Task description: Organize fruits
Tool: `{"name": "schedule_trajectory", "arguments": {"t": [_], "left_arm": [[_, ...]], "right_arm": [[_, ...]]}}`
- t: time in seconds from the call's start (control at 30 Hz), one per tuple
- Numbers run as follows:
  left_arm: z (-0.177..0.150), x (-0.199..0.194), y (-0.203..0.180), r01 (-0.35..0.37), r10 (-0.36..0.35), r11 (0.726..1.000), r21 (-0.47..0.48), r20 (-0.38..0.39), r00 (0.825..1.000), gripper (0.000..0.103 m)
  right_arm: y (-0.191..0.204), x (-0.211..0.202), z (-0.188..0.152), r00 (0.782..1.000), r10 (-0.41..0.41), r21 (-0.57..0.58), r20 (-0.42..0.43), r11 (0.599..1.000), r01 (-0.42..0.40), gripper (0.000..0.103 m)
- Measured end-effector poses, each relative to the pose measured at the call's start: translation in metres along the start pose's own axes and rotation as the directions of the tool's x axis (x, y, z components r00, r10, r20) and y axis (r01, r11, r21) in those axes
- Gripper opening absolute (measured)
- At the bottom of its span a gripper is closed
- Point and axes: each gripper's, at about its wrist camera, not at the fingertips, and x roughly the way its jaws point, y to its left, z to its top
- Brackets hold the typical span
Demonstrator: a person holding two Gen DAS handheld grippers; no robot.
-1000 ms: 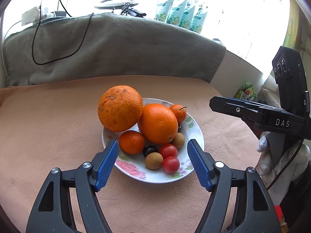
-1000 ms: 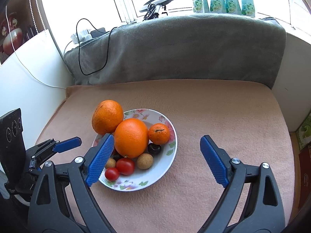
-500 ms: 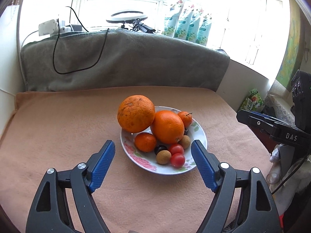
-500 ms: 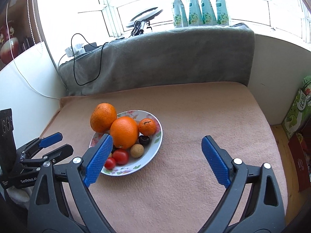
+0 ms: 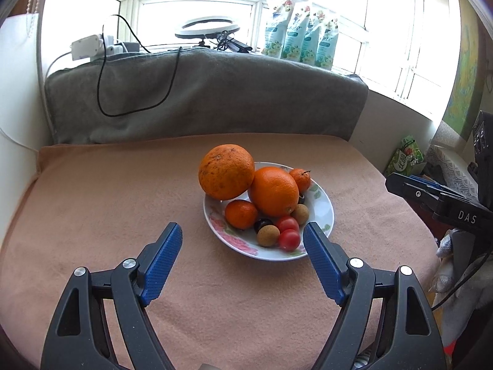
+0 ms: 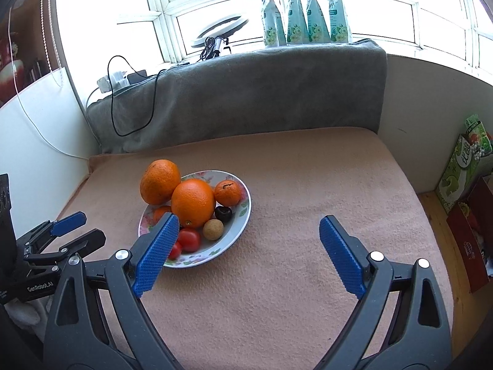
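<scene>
A floral plate on the pink cloth holds fruit: a big rough orange leaning on its far left rim, a smooth orange, two mandarins, two cherry tomatoes, two longans and a dark cherry. My left gripper is open and empty, just short of the plate. My right gripper is open and empty, right of and in front of the plate.
A grey blanket with a black cable covers the raised back ledge. Refill pouches and a ring light stand on the sill. Cartons stand off the right edge. A white wall bounds the left.
Both grippers have drawn back and risen from the plate, which now looks smaller and farther. Both stayed open. The fruit has not moved.
</scene>
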Motion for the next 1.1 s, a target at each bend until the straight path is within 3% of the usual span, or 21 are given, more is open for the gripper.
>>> {"name": "schedule_trajectory", "arguments": {"t": [0.57,1.1], "left_arm": [[0.0,0.0,0.002,-0.061,0.061,0.998,-0.004,-0.018,0.998,0.081],[0.001,0.003,0.003,-0.077,0.076,0.997,0.0,-0.028,0.997,0.081]], "right_arm": [[0.003,0.004,-0.001,1.0,-0.007,0.005,-0.008,1.0,0.007,0.095],[0.002,0.01,-0.004,1.0,-0.008,0.017,-0.026,1.0,0.008,0.095]]}}
